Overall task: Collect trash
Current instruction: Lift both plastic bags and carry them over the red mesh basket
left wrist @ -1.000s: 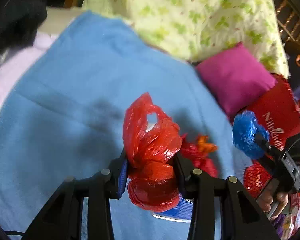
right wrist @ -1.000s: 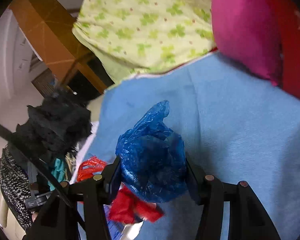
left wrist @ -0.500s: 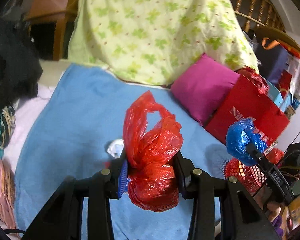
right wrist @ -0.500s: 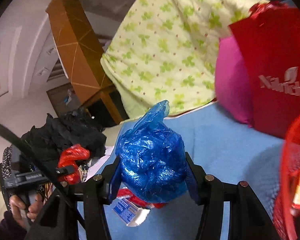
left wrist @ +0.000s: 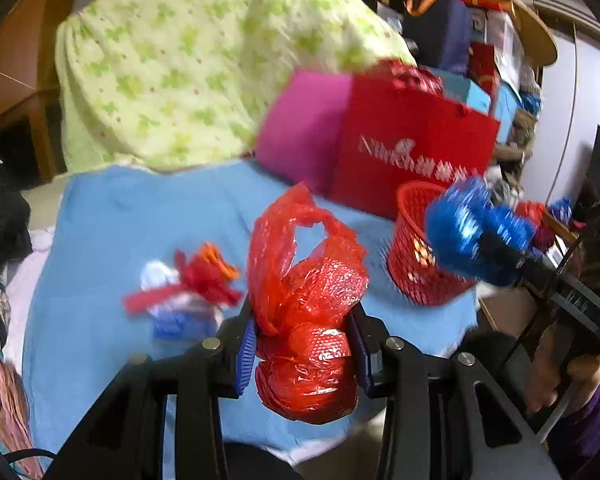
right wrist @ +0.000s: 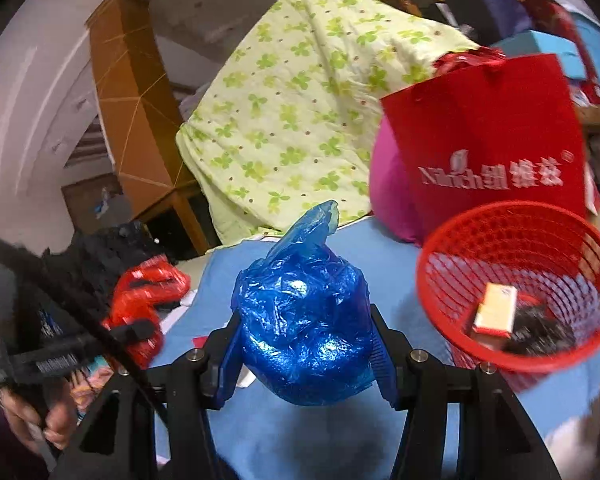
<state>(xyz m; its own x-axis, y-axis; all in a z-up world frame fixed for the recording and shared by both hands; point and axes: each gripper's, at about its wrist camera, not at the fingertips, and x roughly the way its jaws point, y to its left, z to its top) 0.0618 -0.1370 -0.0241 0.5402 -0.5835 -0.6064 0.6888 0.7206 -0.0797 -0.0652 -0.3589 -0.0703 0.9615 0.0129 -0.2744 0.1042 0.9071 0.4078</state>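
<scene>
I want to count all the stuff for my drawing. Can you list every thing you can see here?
red plastic bag: 1, red, clamped in the left hand-held gripper
blue plastic bag: 1, blue, clamped in the right hand-held gripper
mesh basket: 1, red, on the blue blanket, with a small box and something dark inside
loose trash: a small blurry pile, red, white, orange and blue, on the blanket
blanket: 1, light blue, under everything
quilt: 1, pale green with clovers, behind
cushion: 1, pink, beside the red paper bag
left hand-held gripper: black, shut
right hand-held gripper: black, shut
</scene>
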